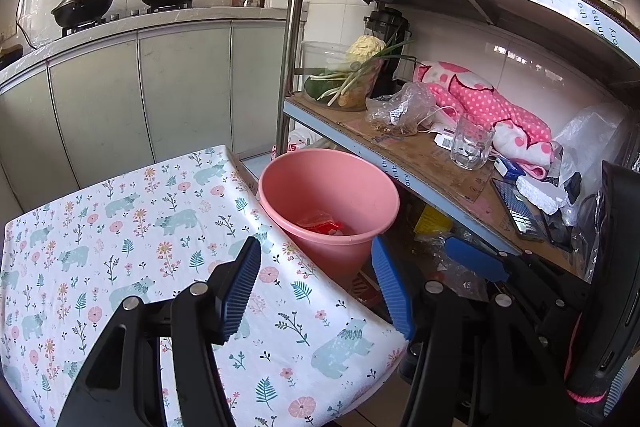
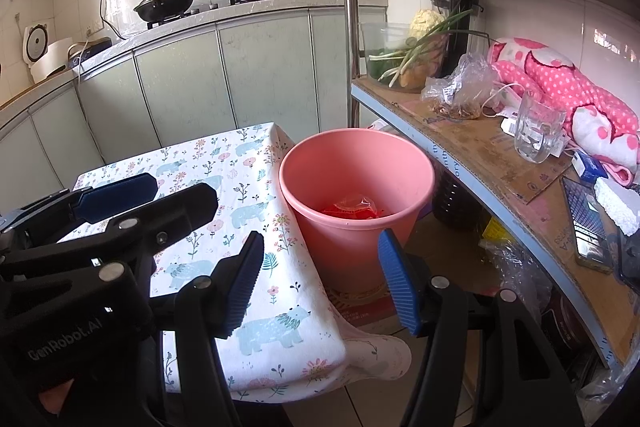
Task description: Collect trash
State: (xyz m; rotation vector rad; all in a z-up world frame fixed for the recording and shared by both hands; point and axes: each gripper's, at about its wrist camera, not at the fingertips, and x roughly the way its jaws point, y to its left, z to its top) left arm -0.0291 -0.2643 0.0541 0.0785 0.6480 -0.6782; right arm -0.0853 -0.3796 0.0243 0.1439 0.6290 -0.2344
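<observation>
Pink bin [image 2: 356, 203] sits just ahead of the empty, spread right gripper [image 2: 320, 283], red wrapper [image 2: 352, 209] inside; left gripper [image 1: 316, 287] likewise gapes, so scan the flowered worktop [image 1: 120, 227] for leftovers before reaching.

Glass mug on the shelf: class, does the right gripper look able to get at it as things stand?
Probably yes. The right gripper is open and empty, and the glass mug stands near the shelf's front edge, its near side unblocked; only the pink cloth crowds it from behind.
</observation>
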